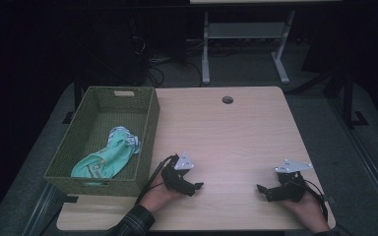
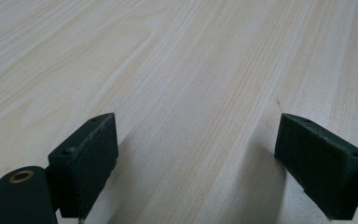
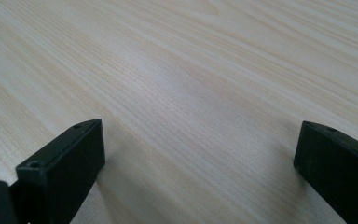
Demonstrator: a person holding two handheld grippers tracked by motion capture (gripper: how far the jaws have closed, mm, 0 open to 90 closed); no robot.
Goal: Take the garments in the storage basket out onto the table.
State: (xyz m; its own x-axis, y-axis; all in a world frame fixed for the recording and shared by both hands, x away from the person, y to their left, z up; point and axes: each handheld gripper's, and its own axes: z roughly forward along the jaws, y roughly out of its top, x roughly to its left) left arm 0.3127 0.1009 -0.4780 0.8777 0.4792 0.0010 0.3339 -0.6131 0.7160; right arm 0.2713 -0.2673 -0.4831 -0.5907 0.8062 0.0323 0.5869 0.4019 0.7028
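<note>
No text, label, brand, number or sign can be read anywhere in these pictures. The green cloth (image 1: 109,158) in the woven basket (image 1: 147,132), at the left of the high view, bears a small printed patch near its lower end, too small and dim to make out. A pale tag on the basket's far rim looks blank.

A woven green basket (image 1: 147,123) sits at the bench's (image 1: 236,132) left edge, holding a crumpled mint-green cloth (image 1: 106,157). Just right of the basket rests the left hand-held gripper (image 1: 197,187); the right hand-held gripper (image 1: 261,189) lies well apart from the basket, its jaws seemingly parted.
</note>
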